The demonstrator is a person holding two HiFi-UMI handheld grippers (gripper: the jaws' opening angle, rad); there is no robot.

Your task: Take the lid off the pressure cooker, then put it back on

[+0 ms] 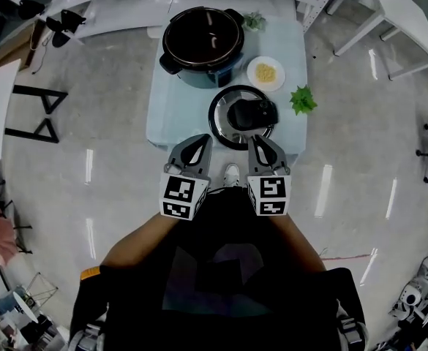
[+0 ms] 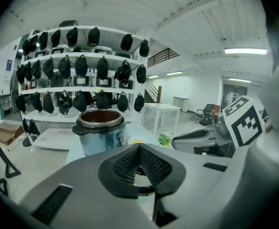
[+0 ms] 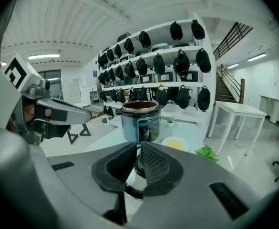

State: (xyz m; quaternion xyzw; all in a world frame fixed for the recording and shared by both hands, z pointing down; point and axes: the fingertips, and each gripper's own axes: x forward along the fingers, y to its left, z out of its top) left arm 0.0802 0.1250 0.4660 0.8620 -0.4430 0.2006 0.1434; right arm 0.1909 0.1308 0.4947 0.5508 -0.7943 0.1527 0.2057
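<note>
The left gripper is closed: its two ribbed pads meet at the tips and nothing is clamped between them. The right gripper is also all but closed, with only a thin slit between the pads and no object in its hold. Each gripper carries a marker cube at its rear, and the person holds the two side by side, both angled downward over the near edge of the desk. From above, the right gripper's tips overlap the near rim of the lid; whether they touch it cannot be determined. The left gripper's tips are just beside the lid, at its near left. The lid lies flat on the desk, off the pressure cooker, with its black handle facing up inside the steel rim. The pressure cooker stands uncovered at the far end of the desk, its dark interior exposed. A plate with yellow food sits between the cooker and the lid, toward the right. A green plant lies at the desk's right edge, and a smaller plant is near the far right corner. Behind the desk stands a shelf rack hung with dark bags.
</note>
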